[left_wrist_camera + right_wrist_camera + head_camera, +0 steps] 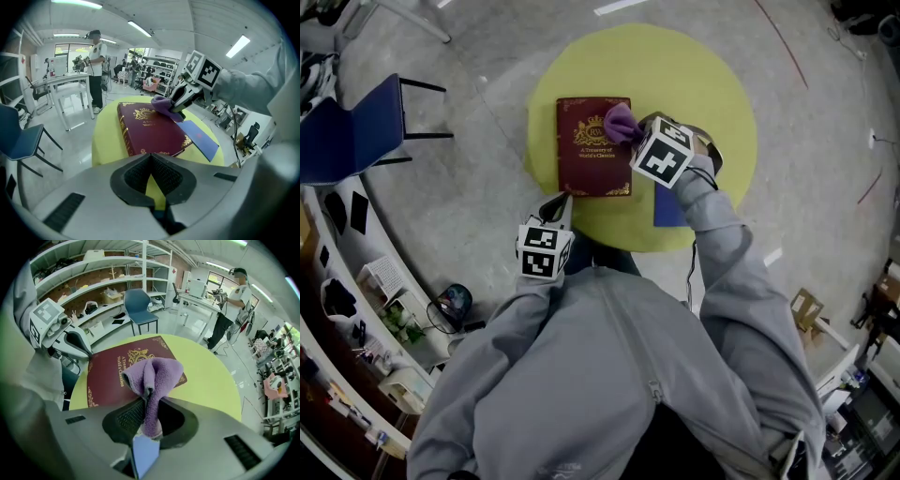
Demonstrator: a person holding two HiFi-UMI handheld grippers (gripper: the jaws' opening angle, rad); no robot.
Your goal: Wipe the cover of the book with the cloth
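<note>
You are gripping the purple cloth (152, 376) in your right gripper (639, 128): its fingers are clenched on a gathered fold, and the loose bunch is spilling out ahead of them. The maroon book (592, 150) is lying flat and closed on the round yellow table (712, 103), gilt cover facing up. The cloth is resting on the far right part of that cover, just beside the gold crest. A thin blue folder (667, 208) is lying on the table just beside the book's right edge, partly under your right forearm.

Your left gripper (556, 206) is hovering at the near edge of the table, just off the book's near left corner. Its fingers are pressed together with nothing between them, and they are not touching the book as far as the views are showing.

By the look of it, you are in the wiping step itself, with the cloth in contact at one corner and most of the cover not yet reached. The next move is calling for a steady drag of the cloth across the cover toward the spine and the near edge, with light downward pressure. Since nothing is pinning the book, it could be sliding on the smooth table under the stroke. Bracing its near corner with the left fingers would be helping.
</note>
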